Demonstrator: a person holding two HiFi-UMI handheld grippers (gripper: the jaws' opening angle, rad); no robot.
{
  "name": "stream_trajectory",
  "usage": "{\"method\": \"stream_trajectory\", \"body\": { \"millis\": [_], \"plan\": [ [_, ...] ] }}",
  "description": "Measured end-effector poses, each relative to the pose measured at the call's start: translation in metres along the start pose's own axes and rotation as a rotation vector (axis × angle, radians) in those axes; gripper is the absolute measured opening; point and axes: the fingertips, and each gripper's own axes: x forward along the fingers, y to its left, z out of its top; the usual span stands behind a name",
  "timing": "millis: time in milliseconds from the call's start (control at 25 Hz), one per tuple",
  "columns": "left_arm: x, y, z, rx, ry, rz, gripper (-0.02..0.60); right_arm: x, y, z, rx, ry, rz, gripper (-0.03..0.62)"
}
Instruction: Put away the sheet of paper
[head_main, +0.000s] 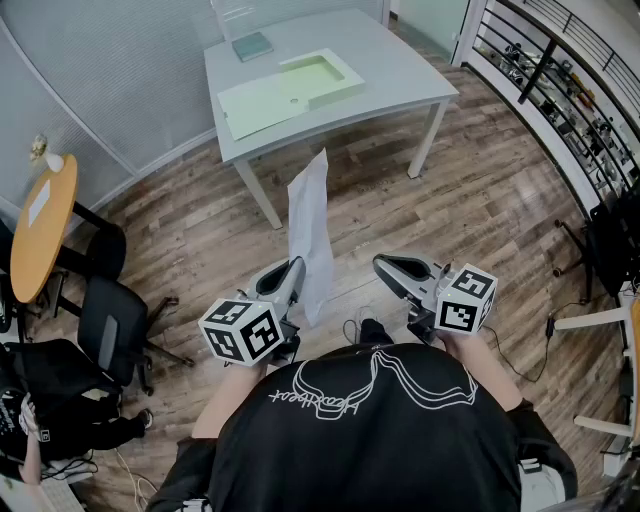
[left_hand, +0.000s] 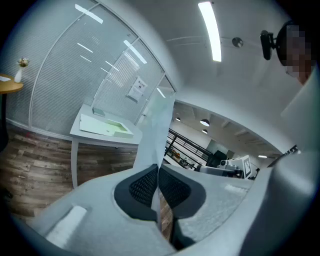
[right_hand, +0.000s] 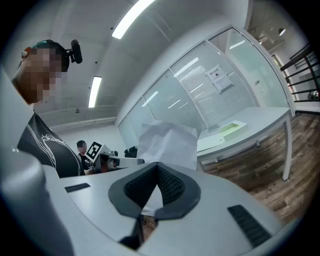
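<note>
A white sheet of paper (head_main: 309, 225) stands upright in the air over the wooden floor, with my left gripper (head_main: 296, 266) shut on its lower edge. In the left gripper view the paper (left_hand: 158, 131) rises straight out from between the closed pads of the left gripper (left_hand: 158, 170). My right gripper (head_main: 381, 263) hangs a little to the right of the sheet, apart from it, with its jaws together and nothing in them. In the right gripper view, the paper (right_hand: 167, 142) shows beyond the closed tips of the right gripper (right_hand: 157, 166).
A grey table (head_main: 400, 70) stands ahead with a pale green tray (head_main: 322, 80), a pale green folder (head_main: 255, 106) and a teal book (head_main: 252, 45). A round wooden table (head_main: 40, 225) and black chairs (head_main: 110, 320) are at left. A shelf rack (head_main: 560, 70) is at right.
</note>
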Motion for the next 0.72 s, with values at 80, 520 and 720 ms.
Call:
{"method": "stream_trajectory", "body": {
  "millis": [80,520,720],
  "plan": [
    [0.002,-0.001,0.000,-0.002,0.002,-0.001,0.012,-0.001,-0.002,0.001,0.000,0.002,0.002,0.009],
    [0.031,0.007,0.002,-0.048,0.018,0.010,0.012,0.007,-0.036,0.004,0.036,0.026,0.011,0.009],
    [0.055,0.013,0.009,-0.069,0.029,0.012,0.012,0.009,-0.062,0.013,0.072,0.023,0.013,0.009]
  ]
}}
